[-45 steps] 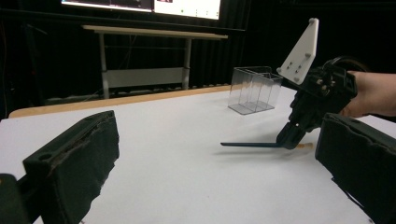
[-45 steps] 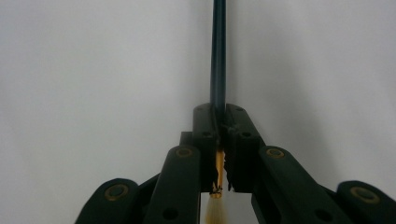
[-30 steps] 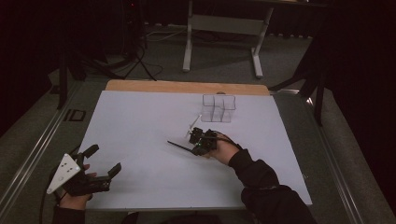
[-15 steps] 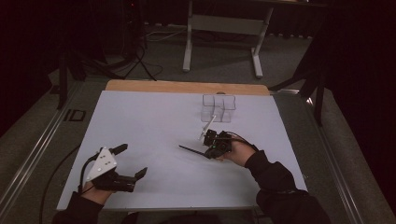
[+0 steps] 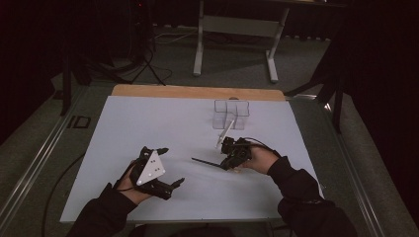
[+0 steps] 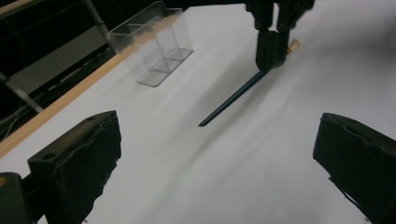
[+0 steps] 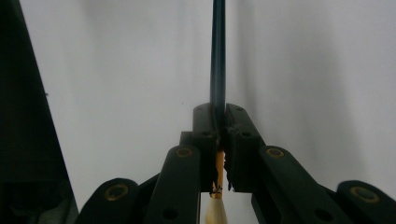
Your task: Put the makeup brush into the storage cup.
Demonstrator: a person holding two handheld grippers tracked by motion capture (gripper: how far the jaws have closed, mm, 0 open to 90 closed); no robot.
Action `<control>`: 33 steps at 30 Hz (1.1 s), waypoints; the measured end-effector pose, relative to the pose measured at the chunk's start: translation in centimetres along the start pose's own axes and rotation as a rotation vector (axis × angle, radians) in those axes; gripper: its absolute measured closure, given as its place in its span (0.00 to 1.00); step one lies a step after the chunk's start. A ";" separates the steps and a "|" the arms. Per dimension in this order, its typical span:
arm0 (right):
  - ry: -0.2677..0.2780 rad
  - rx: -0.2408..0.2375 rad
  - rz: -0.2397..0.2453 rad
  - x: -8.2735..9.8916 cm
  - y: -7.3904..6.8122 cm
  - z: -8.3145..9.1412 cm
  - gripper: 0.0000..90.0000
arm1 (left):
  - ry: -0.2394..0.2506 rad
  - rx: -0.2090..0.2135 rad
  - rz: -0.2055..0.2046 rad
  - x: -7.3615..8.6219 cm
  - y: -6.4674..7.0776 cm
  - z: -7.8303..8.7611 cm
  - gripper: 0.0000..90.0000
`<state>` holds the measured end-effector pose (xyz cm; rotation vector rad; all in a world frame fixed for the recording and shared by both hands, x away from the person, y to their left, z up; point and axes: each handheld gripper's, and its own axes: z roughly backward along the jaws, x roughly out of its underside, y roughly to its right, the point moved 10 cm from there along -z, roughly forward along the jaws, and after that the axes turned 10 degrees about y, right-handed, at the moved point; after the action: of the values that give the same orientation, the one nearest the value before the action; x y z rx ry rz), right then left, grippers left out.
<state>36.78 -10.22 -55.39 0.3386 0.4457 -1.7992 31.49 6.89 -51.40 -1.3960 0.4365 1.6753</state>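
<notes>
Right tongs [image 5: 228,159] pinch a paintbrush [image 5: 210,162] above the white tabletop [image 5: 148,118] near its right edge; left tongs [image 5: 170,168] gape empty by the near-left corner, dark room beyond

left gripper [image 5: 170,168] jaws wide, right gripper [image 5: 228,159] clamped

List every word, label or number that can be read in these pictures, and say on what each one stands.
"ID": dark marking on the grey surface left of the white sheet, at about; blurred, so the reading is uncertain.
No text can be read on the clear holder, the paintbrush or either gripper.
</notes>
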 end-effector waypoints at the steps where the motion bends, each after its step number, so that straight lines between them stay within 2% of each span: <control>1: -0.002 -0.007 0.005 0.0 -0.1 0.1 0.93 | -0.005 0.012 -0.022 -0.1 0.2 -0.4 0.03; 5: 0.000 -0.013 0.007 0.0 -0.2 0.4 0.93 | -0.038 0.045 -0.110 -0.4 0.8 -2.0 0.06; 6: 0.000 -0.013 0.007 0.0 -0.2 0.4 0.93 | -0.038 0.045 -0.110 -0.4 0.8 -2.0 0.07; 7: 0.013 -0.017 0.005 -0.2 -0.3 0.5 0.93 | -0.048 0.071 -0.140 -0.6 1.1 -2.5 0.08; 9: 0.012 -0.023 0.005 -0.2 -0.4 0.6 0.93 | -0.057 0.091 -0.172 -0.9 1.4 -3.1 0.10; 12: 0.015 -0.031 0.006 -0.3 -0.4 0.7 0.93 | -0.070 0.124 -0.221 -1.2 1.8 -3.8 0.17; 17: 0.020 -0.037 0.001 -0.3 -0.5 0.9 0.93 | -0.093 0.146 -0.320 -1.3 2.3 -4.8 0.25; 18: 0.021 -0.037 0.000 -0.3 -0.5 0.9 0.93 | -0.098 0.157 -0.339 -1.3 2.3 -5.0 0.29; 21: 0.020 -0.037 -0.003 -0.4 -0.4 1.0 0.93 | -0.115 0.150 -0.405 -1.1 2.2 -5.5 0.38; 22: 0.020 -0.038 -0.002 -0.4 -0.4 1.1 0.93 | -0.115 0.150 -0.405 -1.1 2.2 -5.5 0.40; 23: 0.021 -0.037 -0.004 -0.4 -0.5 1.2 0.93 | -0.133 0.140 -0.449 -0.9 2.0 -5.8 0.44; 25: 0.024 -0.039 -0.001 -0.5 -0.5 1.2 0.93 | -0.139 0.127 -0.469 -0.9 1.9 -6.2 0.48; 28: 0.024 -0.039 -0.002 -0.5 -0.5 1.3 0.93 | -0.141 0.124 -0.491 -0.7 2.1 -6.7 0.52; 29: 0.027 -0.046 0.000 -0.5 -0.5 1.3 0.93 | -0.171 0.126 -0.533 -0.6 1.8 -6.6 0.52; 32: 0.029 -0.051 -0.002 -0.6 -0.5 1.3 0.93 | -0.192 0.124 -0.581 -0.3 1.9 -7.0 0.53; 33: 0.030 -0.048 -0.002 -0.6 -0.5 1.4 0.93 | -0.199 0.121 -0.611 -0.2 2.0 -7.2 0.54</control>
<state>36.43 -10.23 -53.87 0.3322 0.5093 -1.7843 34.24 0.48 -53.93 -1.1109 -0.0119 1.2416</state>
